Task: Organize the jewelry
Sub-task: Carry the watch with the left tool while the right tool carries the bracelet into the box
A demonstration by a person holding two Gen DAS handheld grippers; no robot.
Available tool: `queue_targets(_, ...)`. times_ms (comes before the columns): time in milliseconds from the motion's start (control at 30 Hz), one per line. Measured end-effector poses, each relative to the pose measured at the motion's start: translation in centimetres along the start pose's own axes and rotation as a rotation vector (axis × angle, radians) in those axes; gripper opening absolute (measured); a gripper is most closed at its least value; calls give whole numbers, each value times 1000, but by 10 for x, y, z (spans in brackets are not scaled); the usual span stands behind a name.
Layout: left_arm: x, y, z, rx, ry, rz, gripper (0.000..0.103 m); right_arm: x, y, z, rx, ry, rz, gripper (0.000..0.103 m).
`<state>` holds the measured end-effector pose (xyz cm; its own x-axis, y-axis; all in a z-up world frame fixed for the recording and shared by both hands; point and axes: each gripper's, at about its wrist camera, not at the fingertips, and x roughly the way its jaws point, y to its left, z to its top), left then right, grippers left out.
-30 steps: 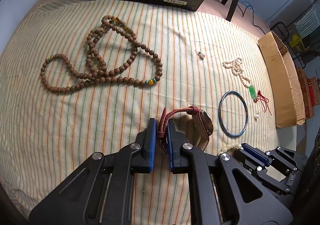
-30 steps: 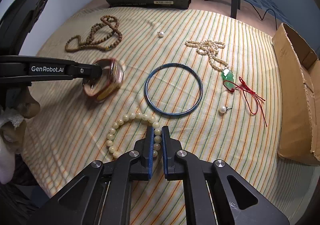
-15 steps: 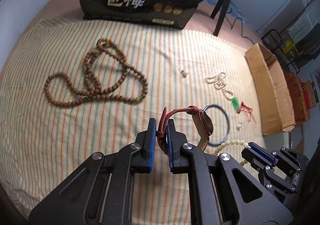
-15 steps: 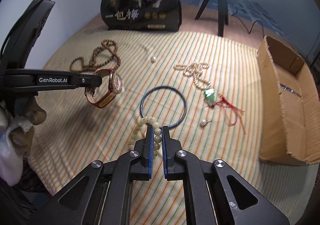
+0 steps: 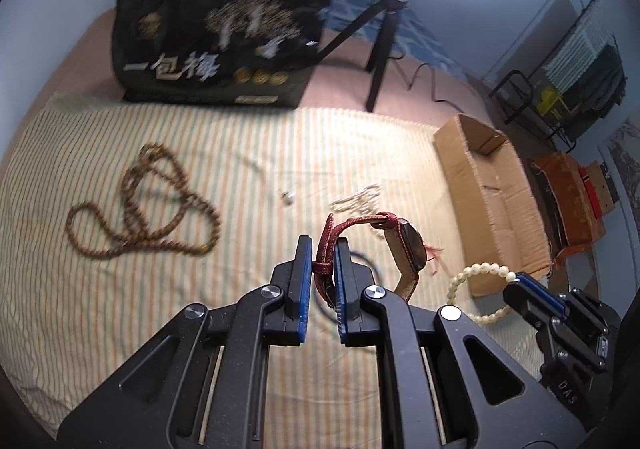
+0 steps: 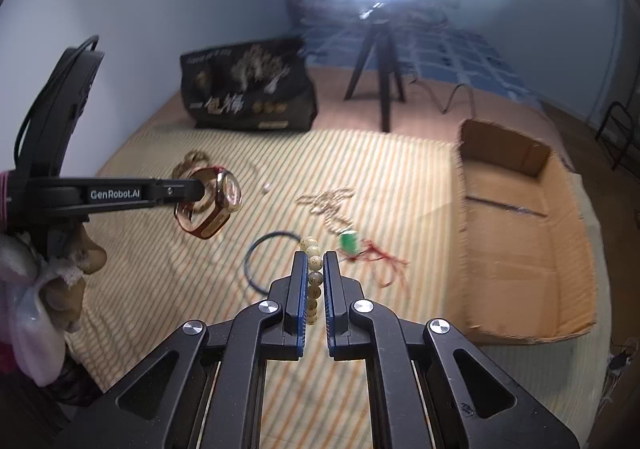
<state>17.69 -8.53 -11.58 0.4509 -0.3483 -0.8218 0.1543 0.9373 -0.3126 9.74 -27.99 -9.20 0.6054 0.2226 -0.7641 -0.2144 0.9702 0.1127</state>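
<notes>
My left gripper (image 5: 321, 249) is shut on the red strap of a wristwatch (image 5: 408, 245) and holds it in the air above the striped cloth (image 5: 120, 309); the watch also shows in the right wrist view (image 6: 218, 205). My right gripper (image 6: 314, 261) is shut on a cream bead bracelet (image 6: 312, 249), lifted off the cloth; the bracelet also shows in the left wrist view (image 5: 480, 273). An open cardboard box (image 6: 520, 233) stands at the right.
On the cloth lie a brown bead necklace (image 5: 136, 209), a blue bangle (image 6: 260, 253), a pearl strand (image 6: 328, 205), a green pendant with red cord (image 6: 352, 243) and a small pearl (image 5: 287, 198). A black bag (image 5: 216, 49) and a ring-light tripod (image 6: 376, 61) stand behind.
Both grippers have risen well above the cloth, carrying the watch and the bracelet. The bracelet has left the cloth, and the views tilt up toward the ring light and box.
</notes>
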Motion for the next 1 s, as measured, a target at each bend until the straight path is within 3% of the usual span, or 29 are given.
queue_targets(467,26,-78,21,96,-30,-82,9,-35,-83,7,133,-78,-132,6)
queue_targets(1000,92,-170,36,218,16,-138,9,-28,-162,-1,250,-55,-234,6)
